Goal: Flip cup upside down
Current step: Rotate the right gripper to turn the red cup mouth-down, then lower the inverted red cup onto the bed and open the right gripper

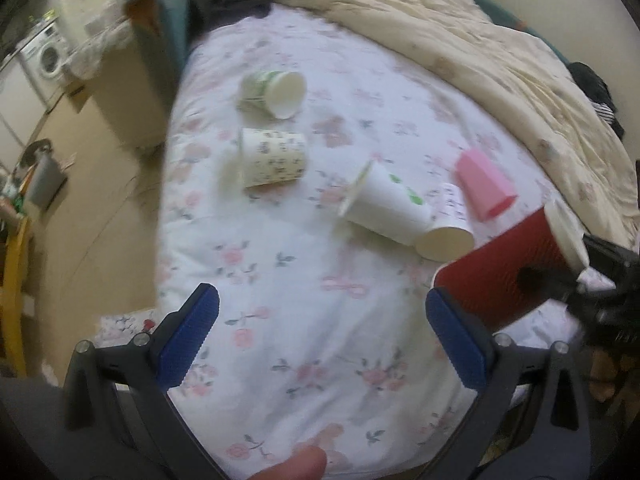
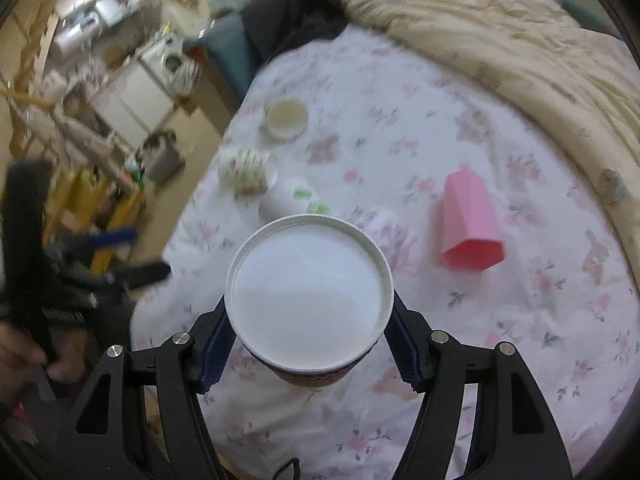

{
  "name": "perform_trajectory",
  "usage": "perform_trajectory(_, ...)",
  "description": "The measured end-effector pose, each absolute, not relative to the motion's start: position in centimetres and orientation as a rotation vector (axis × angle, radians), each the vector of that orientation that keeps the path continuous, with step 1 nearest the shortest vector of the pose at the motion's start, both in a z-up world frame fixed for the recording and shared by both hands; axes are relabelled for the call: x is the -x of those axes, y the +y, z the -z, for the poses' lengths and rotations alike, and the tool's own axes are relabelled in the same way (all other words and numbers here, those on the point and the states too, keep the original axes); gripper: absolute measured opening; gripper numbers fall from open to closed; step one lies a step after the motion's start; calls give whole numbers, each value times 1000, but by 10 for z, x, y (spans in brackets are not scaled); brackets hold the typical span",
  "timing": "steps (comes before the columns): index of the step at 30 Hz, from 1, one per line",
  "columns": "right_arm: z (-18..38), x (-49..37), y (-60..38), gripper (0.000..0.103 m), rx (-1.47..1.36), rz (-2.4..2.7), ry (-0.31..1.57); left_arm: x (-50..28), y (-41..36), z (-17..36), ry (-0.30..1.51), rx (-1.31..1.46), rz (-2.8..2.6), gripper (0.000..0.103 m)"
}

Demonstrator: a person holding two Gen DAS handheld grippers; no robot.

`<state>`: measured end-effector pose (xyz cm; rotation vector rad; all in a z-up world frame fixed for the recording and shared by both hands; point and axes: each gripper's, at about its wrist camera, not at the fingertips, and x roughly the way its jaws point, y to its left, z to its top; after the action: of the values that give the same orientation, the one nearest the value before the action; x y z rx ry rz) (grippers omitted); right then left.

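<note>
Right wrist view: your right gripper (image 2: 308, 332) has its jaws clamped on the red cup (image 2: 308, 300), lifted over the bed (image 2: 500, 340) at lower centre, not yet inverted. Your left gripper (image 1: 320, 336) hangs open, empty.

A: What colour is the held cup (image 1: 504, 276)?
B: Red outside with a fine dotted texture, white inside, with a white rim.
A: And the others?
B: One plain pink cup (image 1: 482, 184), one white cup with green spots (image 1: 386, 200), one cream cup with small dark floral print (image 1: 274, 158), one green-patterned cup (image 1: 274, 92).
A: The bed?
B: White sheet (image 1: 288, 280) with pink roses and grey-green leaves; a beige quilt (image 1: 480, 40).
A: The fingers (image 1: 188, 336)?
B: Blue pads on black arms.
</note>
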<state>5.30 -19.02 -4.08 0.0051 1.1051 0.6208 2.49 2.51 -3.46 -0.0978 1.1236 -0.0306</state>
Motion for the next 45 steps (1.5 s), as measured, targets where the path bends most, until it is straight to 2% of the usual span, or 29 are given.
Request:
perform_trajectory(7,65,-63,-151,70,208,-604,1097,-28,34,35,1138,134,-5,102)
perform_trajectory(15,68,-80,-130,70,344,-548,966,-31,40,37,1153,179,-4,103)
perform_trajectory(26,72,-84,-132,70,204,-629,971,-34,40,40,1167,199,-5,103)
perform_trajectory(31,81,-81,-125,71,253,-604,978,-34,40,41,1165,184,-8,103)
perform_trajectory(33,80,-81,-125,73,247,-620,990,-35,41,42,1168,183,-8,103)
perform_trajectory(35,80,-83,-127,80,213,-630,1017,-35,41,42,1166,183,-9,103)
perform_trajectory(36,80,-84,-129,88,193,-633,1033,-34,41,42,1164,182,-10,103)
perform_trajectory(45,27,-54,-168,97,40,-616,969,-21,47,25,1086,210,-6,103)
